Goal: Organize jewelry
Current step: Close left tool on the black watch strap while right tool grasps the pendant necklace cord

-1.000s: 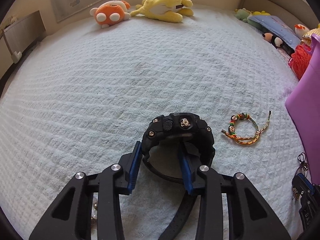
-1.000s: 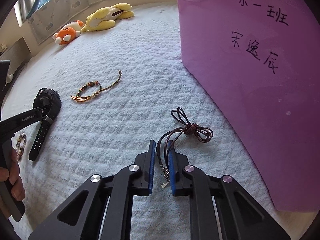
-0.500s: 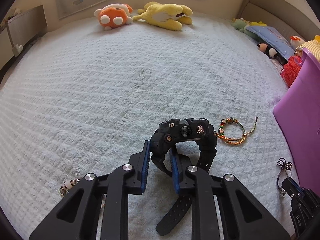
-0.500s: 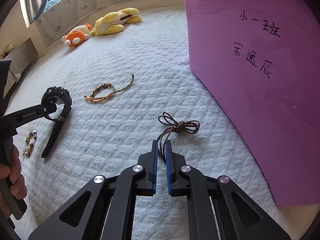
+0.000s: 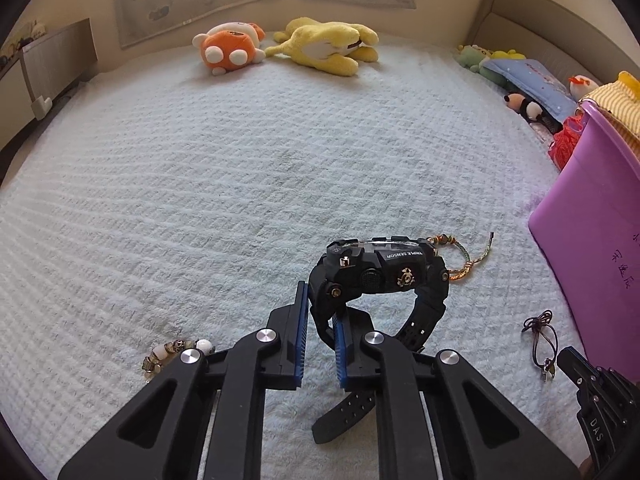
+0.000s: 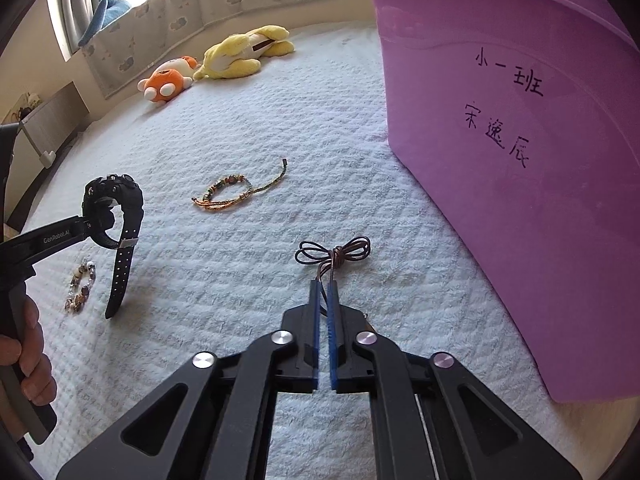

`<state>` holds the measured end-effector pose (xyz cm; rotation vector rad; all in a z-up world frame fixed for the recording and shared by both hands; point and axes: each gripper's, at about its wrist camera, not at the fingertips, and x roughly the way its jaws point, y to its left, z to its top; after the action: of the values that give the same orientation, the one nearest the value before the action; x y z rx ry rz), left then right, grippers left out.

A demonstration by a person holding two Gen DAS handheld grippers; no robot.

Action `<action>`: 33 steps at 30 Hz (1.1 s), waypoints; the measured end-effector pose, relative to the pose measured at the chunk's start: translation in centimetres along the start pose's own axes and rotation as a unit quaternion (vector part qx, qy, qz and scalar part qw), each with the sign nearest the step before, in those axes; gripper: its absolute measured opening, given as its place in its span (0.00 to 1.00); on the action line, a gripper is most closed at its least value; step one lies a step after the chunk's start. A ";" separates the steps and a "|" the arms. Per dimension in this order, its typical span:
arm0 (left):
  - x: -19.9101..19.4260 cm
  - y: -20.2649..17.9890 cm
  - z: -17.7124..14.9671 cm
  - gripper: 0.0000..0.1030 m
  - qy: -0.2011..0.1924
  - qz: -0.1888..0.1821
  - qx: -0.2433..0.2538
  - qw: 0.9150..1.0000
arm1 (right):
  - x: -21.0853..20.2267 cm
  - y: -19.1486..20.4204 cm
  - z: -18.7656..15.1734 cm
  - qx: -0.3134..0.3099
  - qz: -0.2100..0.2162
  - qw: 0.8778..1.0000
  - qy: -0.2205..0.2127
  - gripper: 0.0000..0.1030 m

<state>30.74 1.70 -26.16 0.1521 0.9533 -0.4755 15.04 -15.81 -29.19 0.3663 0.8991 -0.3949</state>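
My left gripper (image 5: 320, 312) is shut on the strap of a black watch (image 5: 380, 272) and holds it lifted off the white bedspread; the long strap end hangs down. The watch also shows in the right wrist view (image 6: 114, 208). My right gripper (image 6: 325, 286) is shut on a brown cord necklace (image 6: 336, 254), whose knotted loops stick out past the fingertips. A woven beaded bracelet (image 6: 236, 196) lies on the bed between them. A bead bracelet (image 6: 80, 288) lies at the left, also seen in the left wrist view (image 5: 172, 354).
A large purple plastic bin (image 6: 520, 160) with handwritten characters stands on the bed at the right. An orange plush (image 5: 230, 46) and a yellow plush (image 5: 328, 46) lie at the far edge. More toys and a pillow (image 5: 524, 80) sit at the far right.
My left gripper closed on the watch strap and lifted the watch off the bed. My right gripper closed on the cord necklace and raised it.
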 end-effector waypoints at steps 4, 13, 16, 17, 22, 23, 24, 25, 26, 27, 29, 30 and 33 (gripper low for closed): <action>-0.8 0.0 -0.1 0.10 -0.001 0.000 0.003 1.000 | -0.8 0.2 0.1 -0.001 0.004 1.000 -0.005 0.00; -1.2 -0.1 -0.6 0.10 0.001 -0.001 0.006 1.000 | -1.1 0.4 -0.5 -0.018 -0.013 1.000 0.001 0.00; -1.2 -0.1 -0.7 0.10 0.001 -0.002 0.006 1.000 | -0.7 0.4 -0.5 -0.019 -0.013 1.000 0.009 0.01; -1.2 -0.1 -0.7 0.10 0.001 -0.002 0.007 1.000 | -0.6 0.4 -0.5 -0.018 -0.012 1.000 0.010 0.01; -1.2 -0.1 -0.8 0.10 0.001 -0.004 0.010 1.000 | 0.0 0.4 -0.6 -0.021 -0.020 1.000 0.010 0.01; -1.2 0.0 -0.8 0.10 0.002 -0.005 0.009 1.000 | 0.2 0.4 -0.6 -0.022 -0.021 0.999 0.013 0.01; -1.2 0.0 -0.8 0.10 0.002 -0.005 0.009 1.000 | 0.3 0.5 -0.6 -0.022 -0.022 0.999 0.014 0.02; -1.2 0.0 -0.8 0.10 0.002 -0.005 0.009 1.000 | 0.4 0.4 -0.6 -0.022 -0.025 0.999 0.014 0.07; -1.2 0.0 -0.7 0.10 0.002 -0.005 0.009 1.000 | 0.5 0.4 -0.5 -0.022 -0.026 0.999 0.013 0.11; -1.2 0.0 -0.7 0.10 0.001 -0.005 0.009 1.000 | 0.5 0.4 -0.5 -0.022 -0.025 0.999 0.011 0.16; -1.2 -0.1 -0.8 0.10 0.002 -0.005 0.010 1.000 | 0.6 0.3 -0.5 -0.022 -0.026 0.999 0.010 0.17; -1.1 -0.1 -0.9 0.10 0.002 -0.006 0.010 1.000 | 0.7 0.3 -0.5 -0.021 -0.025 0.999 0.010 0.17; -1.0 -0.2 -1.1 0.10 0.003 -0.007 0.012 1.000 | 1.0 0.2 -0.4 -0.018 -0.024 0.999 0.011 0.17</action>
<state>29.35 2.15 -25.97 0.1679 0.9546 -0.4997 15.41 -15.59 -30.19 0.3182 0.9373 -0.4186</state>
